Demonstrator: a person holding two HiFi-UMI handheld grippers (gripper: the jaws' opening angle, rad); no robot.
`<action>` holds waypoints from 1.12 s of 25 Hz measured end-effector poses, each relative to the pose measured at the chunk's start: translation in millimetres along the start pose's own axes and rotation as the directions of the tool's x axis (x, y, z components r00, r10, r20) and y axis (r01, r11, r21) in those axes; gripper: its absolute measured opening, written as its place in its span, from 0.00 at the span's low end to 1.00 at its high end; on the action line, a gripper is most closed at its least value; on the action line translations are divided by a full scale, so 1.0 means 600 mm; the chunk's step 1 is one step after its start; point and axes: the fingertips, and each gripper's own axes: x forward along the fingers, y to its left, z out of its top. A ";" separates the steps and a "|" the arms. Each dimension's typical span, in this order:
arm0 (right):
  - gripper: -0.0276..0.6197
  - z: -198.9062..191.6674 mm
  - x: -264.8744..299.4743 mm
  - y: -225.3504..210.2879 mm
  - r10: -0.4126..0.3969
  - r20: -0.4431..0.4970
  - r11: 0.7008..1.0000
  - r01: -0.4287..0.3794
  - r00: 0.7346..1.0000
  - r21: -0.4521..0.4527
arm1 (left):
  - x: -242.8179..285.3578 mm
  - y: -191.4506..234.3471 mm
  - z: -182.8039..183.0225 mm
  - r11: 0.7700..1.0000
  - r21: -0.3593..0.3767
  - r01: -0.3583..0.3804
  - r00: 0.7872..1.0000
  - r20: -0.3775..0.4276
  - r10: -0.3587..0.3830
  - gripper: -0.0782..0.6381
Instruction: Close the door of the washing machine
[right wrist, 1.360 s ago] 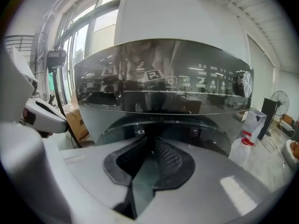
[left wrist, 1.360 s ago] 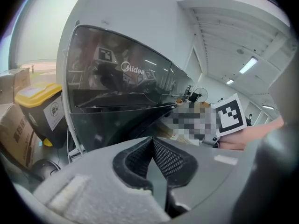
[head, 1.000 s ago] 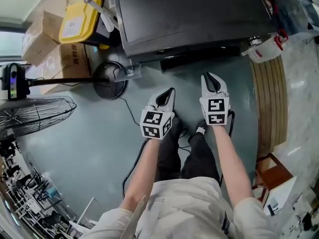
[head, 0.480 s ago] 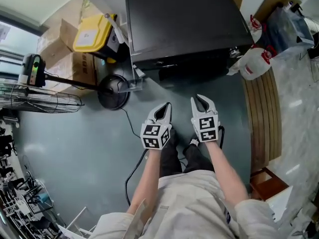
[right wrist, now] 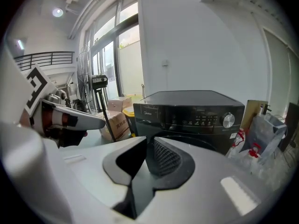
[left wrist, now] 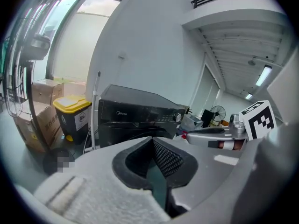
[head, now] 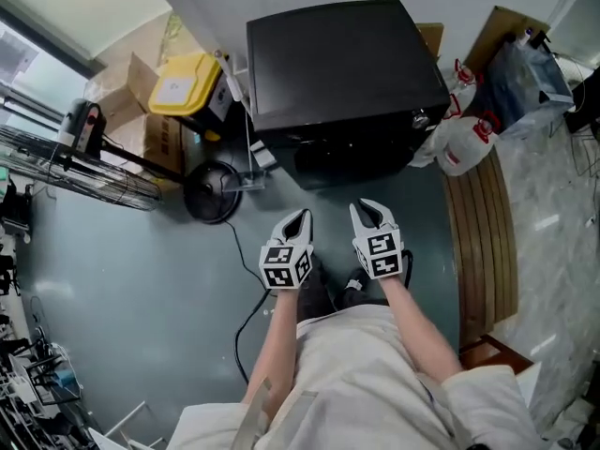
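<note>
The black front-loading washing machine point(head: 342, 73) stands against the wall at the top of the head view; its dark front point(head: 352, 162) faces me, and no door leaf swings out over the floor. It also shows in the left gripper view point(left wrist: 140, 113) and in the right gripper view point(right wrist: 191, 108) with its knob and control panel. My left gripper point(head: 298, 218) and right gripper point(head: 370, 209) hang side by side over the floor, short of the machine and apart from it. Both are shut, pads together, with nothing between them point(left wrist: 152, 141) point(right wrist: 148, 141). The jaws hide the machine's lower front.
A yellow-lidded bin point(head: 183, 87) and cardboard boxes point(head: 141, 73) stand left of the machine. A fan's round base point(head: 213, 190) and a black cable point(head: 246, 242) lie on the floor. White jugs point(head: 464, 143) and a slatted wooden bench point(head: 483, 232) are on the right.
Both grippers have risen and drawn back from the machine, which now looks smaller and farther off. The jaws stayed shut and empty throughout.
</note>
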 end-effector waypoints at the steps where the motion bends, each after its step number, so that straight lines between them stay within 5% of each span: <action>1: 0.12 0.002 -0.008 0.005 0.004 0.003 1.000 -0.004 1.000 0.002 | -0.006 -0.006 0.004 1.000 0.011 0.005 1.000 0.001 -0.006 0.12; 13: 0.12 -0.022 -0.069 0.029 0.041 -0.034 0.996 -0.043 0.999 -0.076 | -0.043 -0.053 -0.020 0.998 0.019 0.061 0.998 -0.011 -0.061 0.12; 28: 0.05 -0.048 -0.093 0.060 0.073 -0.041 0.997 -0.074 0.996 -0.010 | -0.047 -0.065 -0.033 0.997 0.022 0.078 0.997 -0.020 -0.077 0.12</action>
